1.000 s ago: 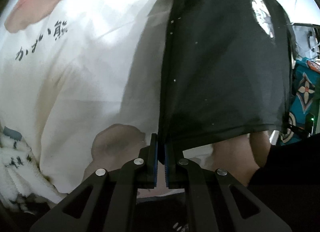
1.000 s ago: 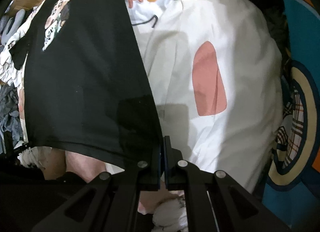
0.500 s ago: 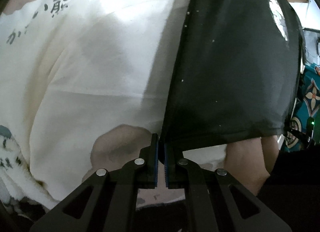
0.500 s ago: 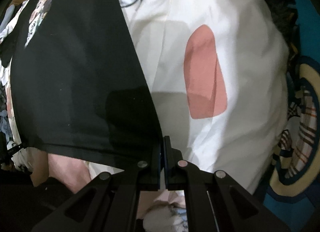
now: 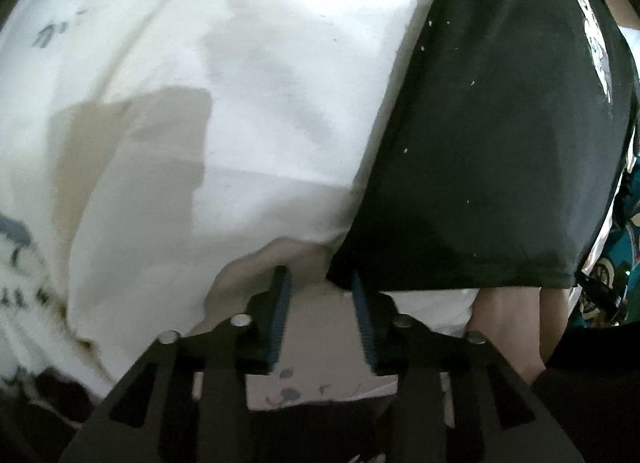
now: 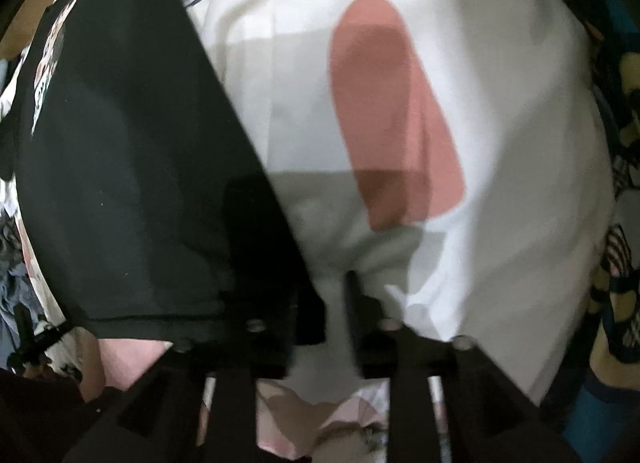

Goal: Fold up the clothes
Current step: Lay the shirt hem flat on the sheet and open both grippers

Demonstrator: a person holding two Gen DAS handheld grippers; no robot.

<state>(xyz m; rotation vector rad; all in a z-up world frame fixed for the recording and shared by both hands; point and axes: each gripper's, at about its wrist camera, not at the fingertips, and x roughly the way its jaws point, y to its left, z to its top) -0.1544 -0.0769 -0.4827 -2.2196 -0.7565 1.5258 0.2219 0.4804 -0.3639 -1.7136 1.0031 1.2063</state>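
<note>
A: Left wrist view first. What's w/ the left gripper (image 5: 320,287)?
B: Jaws apart, have just been opening. The black T-shirt (image 5: 492,151) lies folded just ahead and to the right; its near corner sits right at the right-hand pad, prob. touching, not pinched. Btwn the pads only pale fabric shows.
A: Around it?
B: A white T-shirt (image 5: 248,111) w/ dark brush-style lettering top left fills the left and centre, under the black one. A bare forearm (image 5: 508,327) comes in lower right, just below the black hem, w/ a dark sleeve (image 5: 592,383) beside it. Teal patterned fabric (image 5: 628,239) at the far right edge. Nothing blocks the black tee but the gripper's own frame.

A: Right wrist view?
B: Right gripper (image 6: 326,303): jaws apart too, just been opening. Black T-shirt (image 6: 132,183) takes the left half; its hem corner lies over the left-hand finger and hides that tip. Pic is blurred, so can't tell if cloth still touches the pad.
A: Other stuff?
B: White garment (image 6: 512,183) w/ a salmon-pink oval patch (image 6: 396,111) to the right, gripper shadow across it. Printed graphic (image 6: 50,63) on the black tee, upper left. Teal/yellow patterned cloth (image 6: 620,303) along the right edge, a bit of skin (image 6: 120,355) lower left under the hem.
</note>
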